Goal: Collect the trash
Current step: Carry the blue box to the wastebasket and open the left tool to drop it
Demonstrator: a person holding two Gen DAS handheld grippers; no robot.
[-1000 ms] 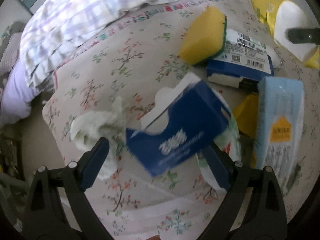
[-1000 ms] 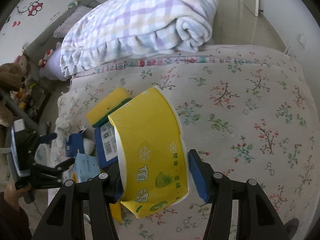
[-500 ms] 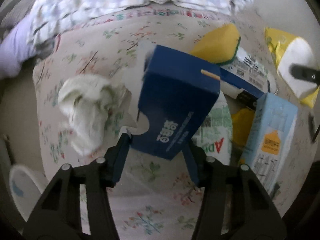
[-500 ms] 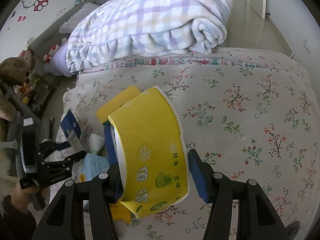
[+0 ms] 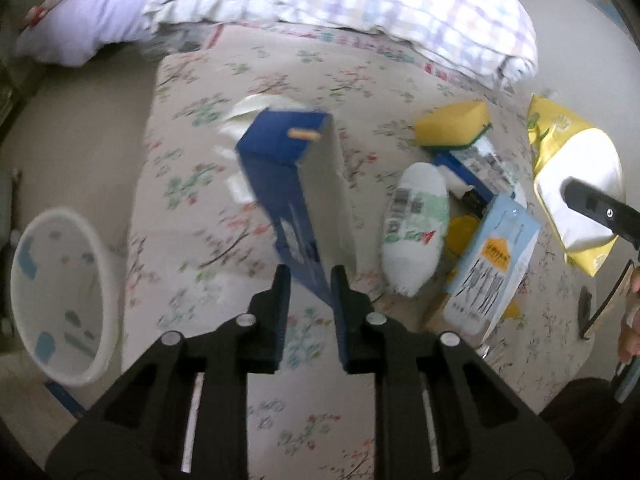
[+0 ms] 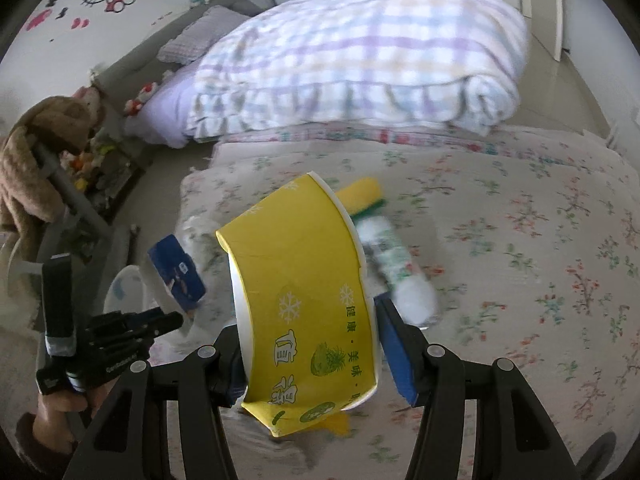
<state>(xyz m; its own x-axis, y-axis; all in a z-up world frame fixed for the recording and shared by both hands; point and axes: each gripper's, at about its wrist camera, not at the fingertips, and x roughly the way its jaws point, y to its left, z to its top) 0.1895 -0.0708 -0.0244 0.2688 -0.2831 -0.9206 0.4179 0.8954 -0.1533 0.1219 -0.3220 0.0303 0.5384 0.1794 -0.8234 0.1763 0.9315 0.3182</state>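
My left gripper point(image 5: 307, 276) is closing on a flattened blue tissue box point(image 5: 288, 168), whose lower edge is pinched between the pads, above the bed's left edge. A white bin point(image 5: 60, 300) stands on the floor to the left below. In the right wrist view the same blue box point(image 6: 176, 272) is held up by the left gripper point(image 6: 168, 322). My right gripper point(image 6: 312, 336) is shut on a yellow paper cup point(image 6: 304, 288) above the bed. On the floral cover lie a yellow sponge point(image 5: 452, 124), a white-green packet point(image 5: 416, 236), a light blue carton point(image 5: 496, 264) and a crumpled tissue point(image 5: 256, 108).
A folded checked quilt point(image 5: 360, 0) and a lilac pillow point(image 5: 80, 24) lie at the far end of the bed. A brown plush toy point(image 6: 36, 152) hangs on a rack at the left. A dark blue barcoded box point(image 5: 472, 168) lies by the sponge.
My left gripper has closed on the blue box, rolled and carried it left; the white bin has come into view. The right gripper has lifted a little with the yellow cup.
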